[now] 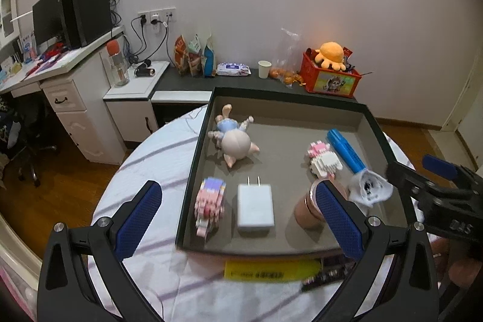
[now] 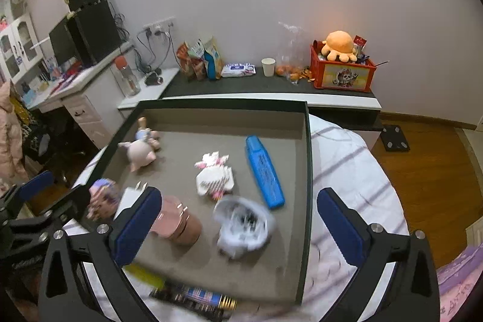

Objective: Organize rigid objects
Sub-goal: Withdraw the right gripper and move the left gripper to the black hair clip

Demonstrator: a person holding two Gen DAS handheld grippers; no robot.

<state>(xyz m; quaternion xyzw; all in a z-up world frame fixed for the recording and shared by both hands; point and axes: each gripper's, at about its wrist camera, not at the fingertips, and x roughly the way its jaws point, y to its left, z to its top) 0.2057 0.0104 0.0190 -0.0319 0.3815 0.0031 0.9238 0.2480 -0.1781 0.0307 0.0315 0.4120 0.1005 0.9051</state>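
While both grippers hang over the round table (image 1: pixel 145 168) with the striped white cloth, the dark tray (image 1: pixel 193 186) sits on it with the toys inside. The left gripper (image 1: pixel 238 219) has its blue pads spread wide with nothing between them. The right gripper (image 2: pixel 240 228) is spread wide too and holds nothing. In the tray lie a pink doll (image 1: pixel 234 141) at the far left, a block figure (image 1: pixel 209 201) near the front left, a white charger (image 1: pixel 256 208) just beside it, a brown and pink cup (image 1: pixel 308 210) on its side, a pink and white block toy (image 1: pixel 323 160), a blue marker (image 1: pixel 347 151) and a blurry white and black toy (image 2: pixel 243 224). From the left wrist, the left gripper's right pad covers part of the cup. From the right wrist, the right gripper's left pad hides part of the charger. Only the left wrist view shows the whole charger and a yellow thing (image 1: pixel 271 270) just in front of the tray. Only the right wrist view shows a dark striped thing (image 2: pixel 196 298) by the tray's front edge. Behind the table a dark shelf holds a paper cup (image 1: pixel 264 69), snack bags (image 1: pixel 194 56) and a red box (image 1: pixel 330 77) with an orange plush toy (image 1: pixel 330 55) on top.
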